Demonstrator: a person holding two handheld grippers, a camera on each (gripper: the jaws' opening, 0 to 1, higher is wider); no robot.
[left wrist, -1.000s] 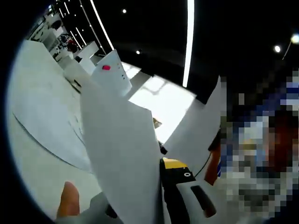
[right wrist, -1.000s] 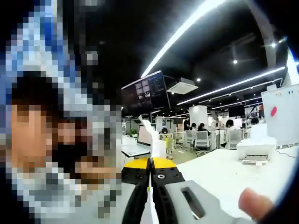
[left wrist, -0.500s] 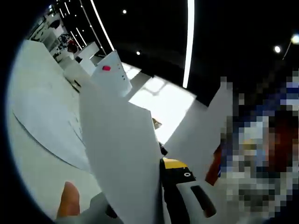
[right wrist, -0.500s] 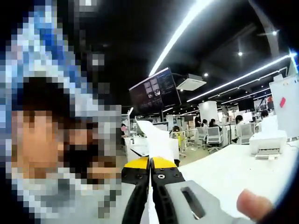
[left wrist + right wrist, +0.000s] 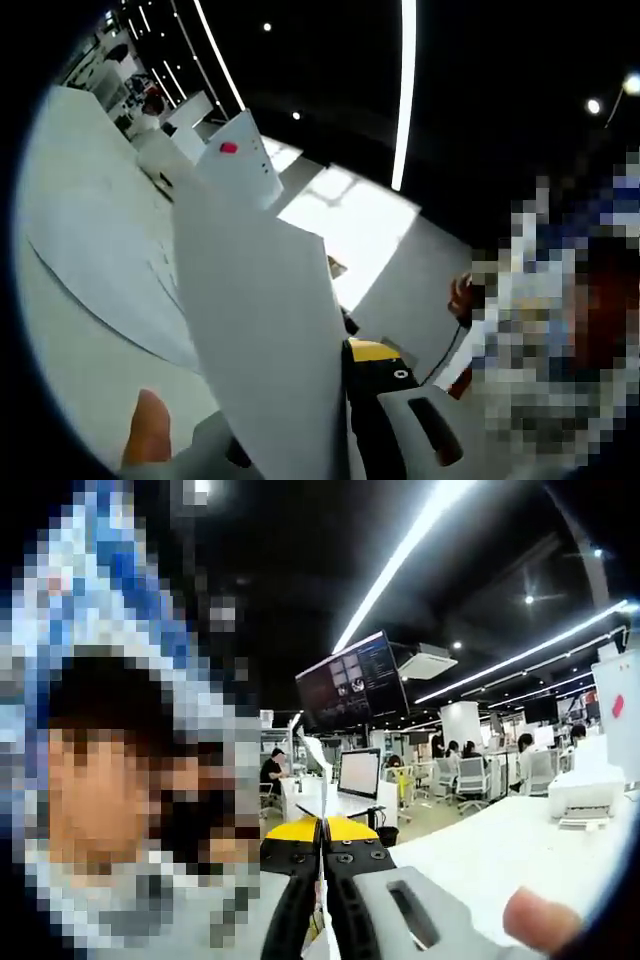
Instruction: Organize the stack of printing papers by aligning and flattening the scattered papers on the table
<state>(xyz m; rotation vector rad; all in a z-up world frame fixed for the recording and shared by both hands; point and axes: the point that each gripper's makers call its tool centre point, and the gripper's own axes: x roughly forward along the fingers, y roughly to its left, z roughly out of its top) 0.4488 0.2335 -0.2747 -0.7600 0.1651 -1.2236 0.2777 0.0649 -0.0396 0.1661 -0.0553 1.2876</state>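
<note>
Remaining pinched, prob. same paper in both grippers, right cam panned.

Both tilting up toward ceiling lights, left gripper view pressing close against paper, sharing the white table.

Open office — desks, monitors, ceiling striplights.

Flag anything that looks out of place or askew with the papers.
The papers are lifted off the table, gripped in the left gripper, and stand tilted with sheets fanned apart rather than aligned. In the right gripper view, the right gripper pinches a paper edge-on.
</note>
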